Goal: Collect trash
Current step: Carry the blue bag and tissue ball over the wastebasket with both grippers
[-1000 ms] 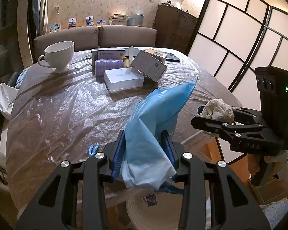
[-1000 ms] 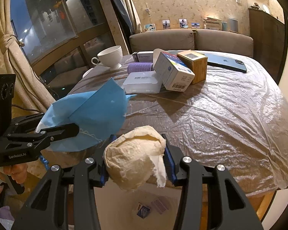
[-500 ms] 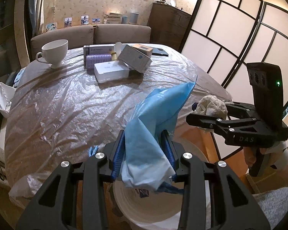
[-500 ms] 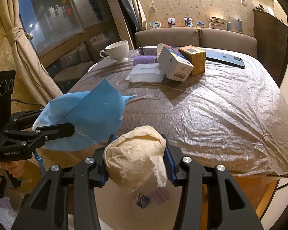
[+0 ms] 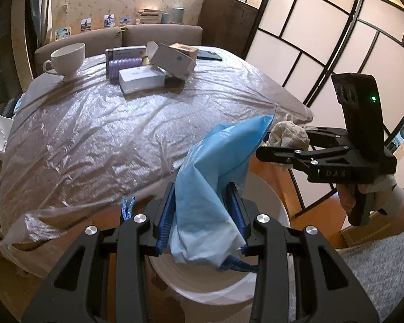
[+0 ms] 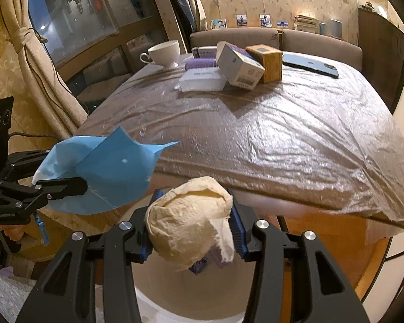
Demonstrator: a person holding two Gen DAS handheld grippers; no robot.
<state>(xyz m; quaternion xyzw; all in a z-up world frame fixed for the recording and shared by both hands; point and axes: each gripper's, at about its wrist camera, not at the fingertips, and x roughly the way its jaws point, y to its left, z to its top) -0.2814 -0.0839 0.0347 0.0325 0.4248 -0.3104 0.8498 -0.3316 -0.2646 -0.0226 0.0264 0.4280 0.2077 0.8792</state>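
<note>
The left gripper (image 5: 200,212) is clamping a crumpled blue paper wrapper (image 5: 215,177), and the right gripper (image 6: 192,228) is squeezing a wadded beige tissue (image 6: 188,223), both hanging above the round white bin (image 5: 266,196) beside the plastic-covered table (image 5: 107,134).

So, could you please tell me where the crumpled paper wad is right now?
The crumpled paper wad is clamped between the right gripper fingers, past the table edge and above the white bin, beside the blue wrapper.

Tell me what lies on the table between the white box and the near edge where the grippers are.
Nothing: from the white box forward to the near edge, the plastic-covered table is bare wrinkled film. Both wrist views show it.
</note>
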